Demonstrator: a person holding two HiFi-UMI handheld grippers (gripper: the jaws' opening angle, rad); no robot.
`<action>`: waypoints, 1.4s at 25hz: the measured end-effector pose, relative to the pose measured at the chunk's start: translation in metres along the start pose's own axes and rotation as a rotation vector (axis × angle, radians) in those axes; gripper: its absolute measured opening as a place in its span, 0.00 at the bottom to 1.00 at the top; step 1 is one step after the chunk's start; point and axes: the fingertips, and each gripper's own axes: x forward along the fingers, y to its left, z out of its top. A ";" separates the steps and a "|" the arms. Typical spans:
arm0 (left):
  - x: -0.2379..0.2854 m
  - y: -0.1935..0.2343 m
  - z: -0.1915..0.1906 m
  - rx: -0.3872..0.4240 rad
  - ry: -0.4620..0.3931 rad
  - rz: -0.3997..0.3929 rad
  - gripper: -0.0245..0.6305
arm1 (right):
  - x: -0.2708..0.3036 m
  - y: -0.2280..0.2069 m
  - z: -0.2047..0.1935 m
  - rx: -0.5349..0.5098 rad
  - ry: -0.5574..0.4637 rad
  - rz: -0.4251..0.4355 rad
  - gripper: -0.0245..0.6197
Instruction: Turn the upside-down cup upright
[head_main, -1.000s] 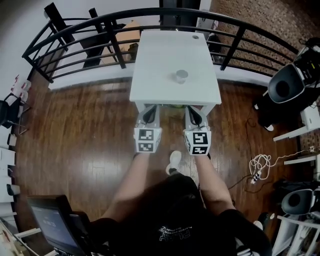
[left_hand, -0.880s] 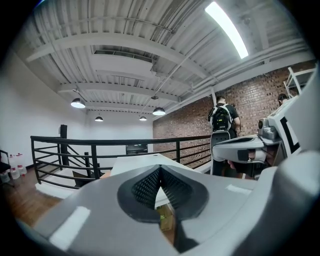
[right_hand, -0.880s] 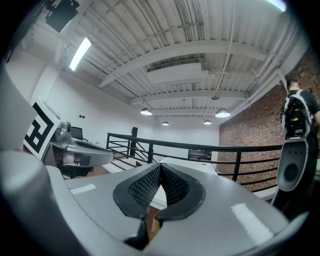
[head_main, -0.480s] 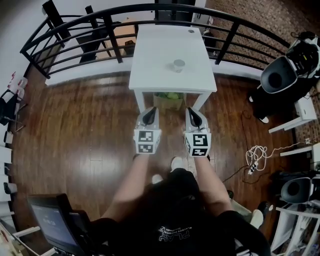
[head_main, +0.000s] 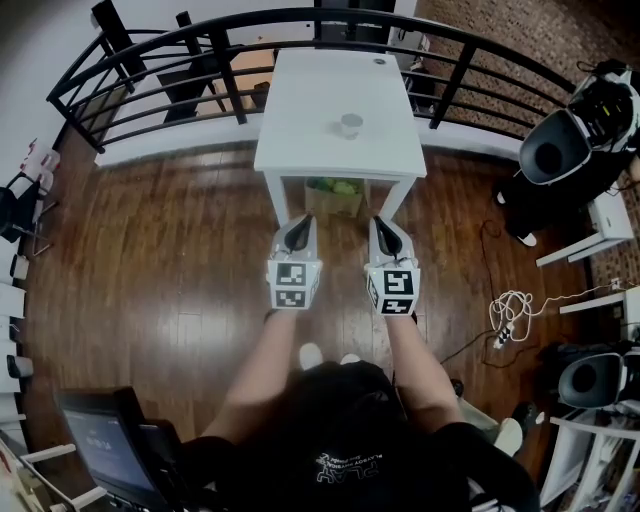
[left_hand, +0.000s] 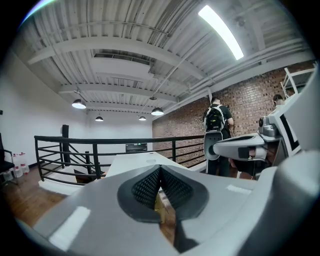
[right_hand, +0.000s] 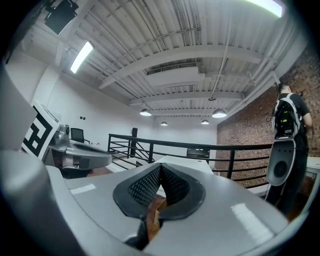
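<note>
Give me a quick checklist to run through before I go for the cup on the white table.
1. Cup on the table: ok.
2. Cup's mouth facing down: cannot tell, too small in the head view.
3. Left gripper empty: ok, jaws together on nothing.
4. Right gripper empty: ok, jaws together on nothing.
5. Jaws opened for a grasp: not ok, both shut.
6. Grippers at the cup: not ok, both hang over the floor, short of the table.

This looks like a loft-style lab or office. A brick wall (left_hand: 240, 102) stands at the right under a ribbed white ceiling (left_hand: 125, 45) with pendant lamps (left_hand: 78, 104). A black metal railing (head_main: 300, 18) edges the far wooden floor (head_main: 150, 260). A computer screen (head_main: 100, 445) sits near left, and loose cables (head_main: 512, 328) lie at right.
</note>
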 end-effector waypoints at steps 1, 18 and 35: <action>-0.003 -0.005 0.000 0.001 0.000 0.003 0.03 | -0.005 -0.002 -0.002 0.002 0.000 0.003 0.06; -0.049 -0.085 0.007 0.045 0.000 0.043 0.03 | -0.083 -0.036 -0.015 0.018 -0.019 0.032 0.06; -0.090 -0.073 0.005 0.074 -0.035 0.022 0.03 | -0.106 0.016 -0.007 0.010 -0.044 0.029 0.06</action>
